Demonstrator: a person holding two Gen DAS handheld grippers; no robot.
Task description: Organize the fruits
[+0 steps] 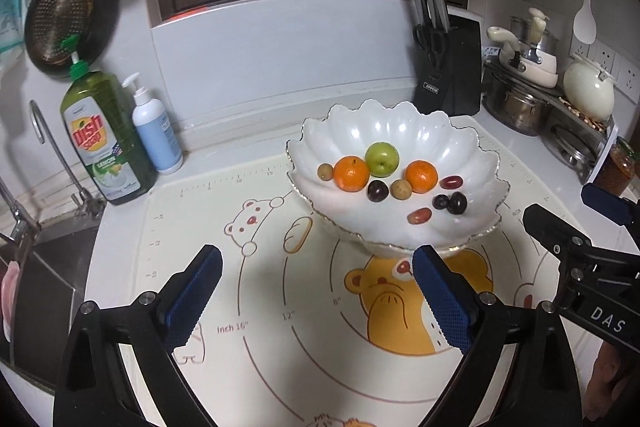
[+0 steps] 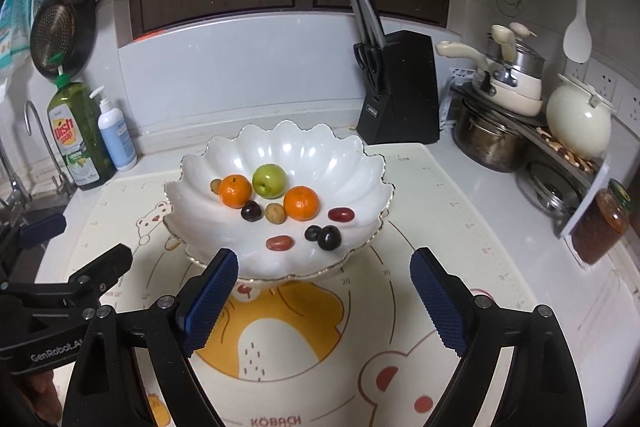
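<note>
A white scalloped bowl [image 1: 460, 163] [image 2: 352, 163] stands on a cartoon baking mat [image 1: 240, 307] [image 2: 420, 307]. In it lie a green apple [image 1: 382, 159] [image 2: 269, 180], two oranges [image 1: 351, 173] [image 1: 421, 176] [image 2: 235, 191] [image 2: 301, 203], dark plums [image 1: 377, 191] [image 2: 329, 237], small tan fruits [image 1: 401, 189] [image 2: 275, 213] and red dates [image 1: 419, 215] [image 2: 280, 243]. My left gripper [image 1: 316, 265] is open and empty, in front of the bowl. My right gripper [image 2: 324, 269] is open and empty, just before the bowl's near rim.
A dish soap bottle [image 1: 102, 139] and a pump bottle [image 1: 154, 131] stand at the back left by the sink [image 1: 44, 267]. A knife block [image 1: 450, 67] stands behind the bowl. Pots [image 1: 516, 103] and a jar [image 2: 600, 223] are at the right.
</note>
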